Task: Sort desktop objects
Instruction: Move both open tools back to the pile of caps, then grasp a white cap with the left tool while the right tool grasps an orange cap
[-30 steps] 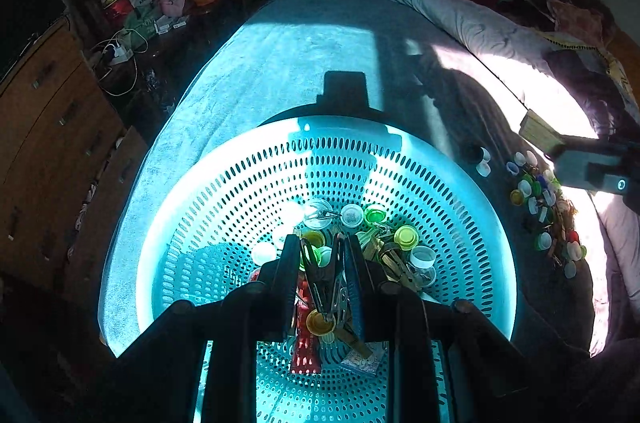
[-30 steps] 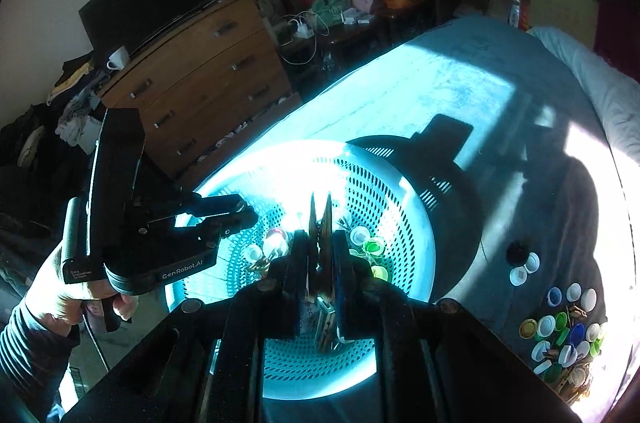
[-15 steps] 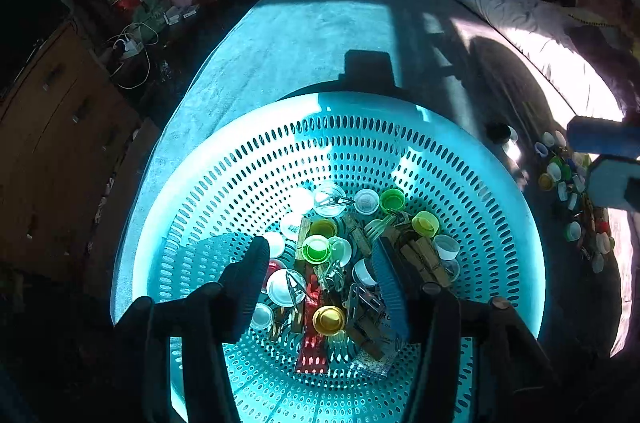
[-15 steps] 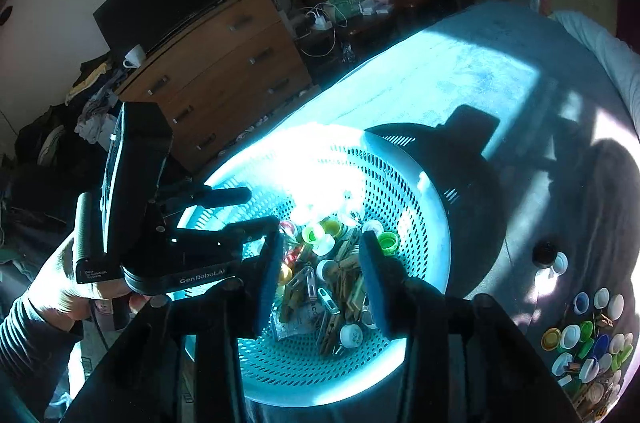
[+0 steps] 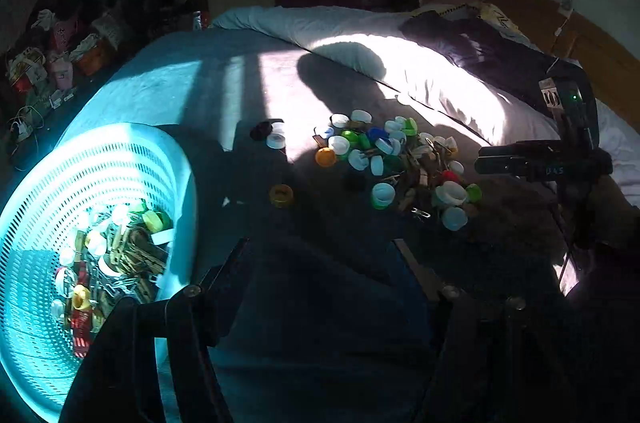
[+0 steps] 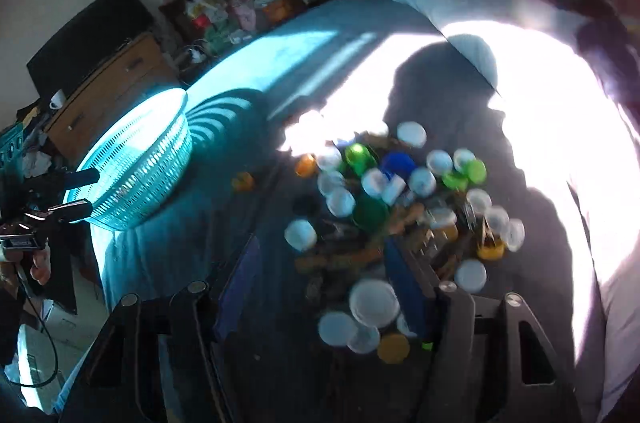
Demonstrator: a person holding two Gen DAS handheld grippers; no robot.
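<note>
Bottle caps (image 6: 376, 199) sit piled on the bed (image 5: 168, 91) (basket (image 5: 96, 183) nearby). We've got both grippers, left (image 5: 320, 263) and right (image 6: 324, 263), opening, nothing between them.

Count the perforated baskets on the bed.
1. The teal basket sits at the bed's left side, left of the loose cap pile. More could be hidden beyond the frames' edges.
</note>
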